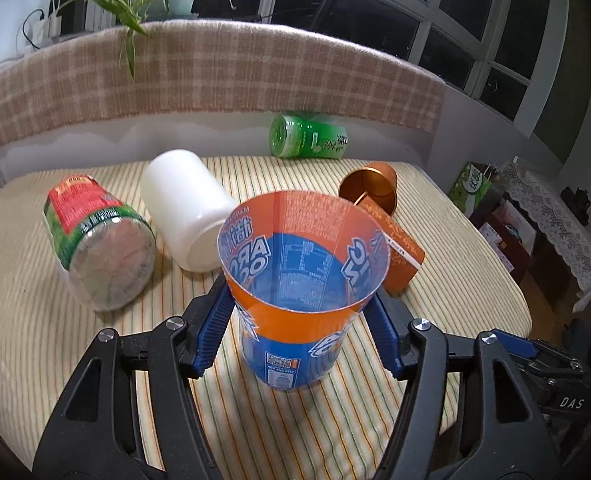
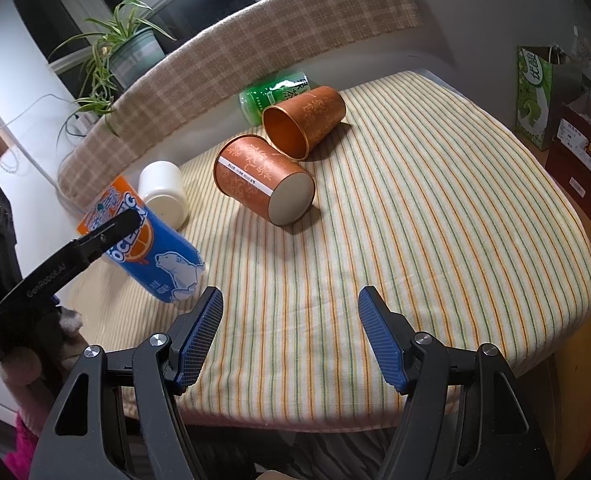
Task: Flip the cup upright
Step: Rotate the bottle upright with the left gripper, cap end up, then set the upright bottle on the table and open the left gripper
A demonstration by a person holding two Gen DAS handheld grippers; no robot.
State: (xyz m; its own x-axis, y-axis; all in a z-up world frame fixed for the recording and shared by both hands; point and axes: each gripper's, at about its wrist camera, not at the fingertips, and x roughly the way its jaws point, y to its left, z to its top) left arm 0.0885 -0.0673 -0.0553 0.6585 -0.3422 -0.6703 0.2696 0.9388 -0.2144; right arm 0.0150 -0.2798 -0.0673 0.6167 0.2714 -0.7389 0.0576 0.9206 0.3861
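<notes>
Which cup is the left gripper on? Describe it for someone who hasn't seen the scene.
On the striped tablecloth, near the front edge, the left gripper flanks the blue-and-orange plastic cup. It alone stands mouth-up; the white jar and the others lie sideways.

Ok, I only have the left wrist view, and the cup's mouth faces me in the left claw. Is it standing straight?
Observer: Not quite. In the right wrist view the cup looks tilted. Its mouth end tips toward the white jar and its base is down at the striped cloth.
Operator: Is the right claw free to help?
Observer: Yes. The right claw is open and holds nothing, over the cloth beside the cup.
Operator: Anything close to it?
Observer: The nearest orange canister lies on its side, closed end toward the right claw, apart from the cup.
</notes>
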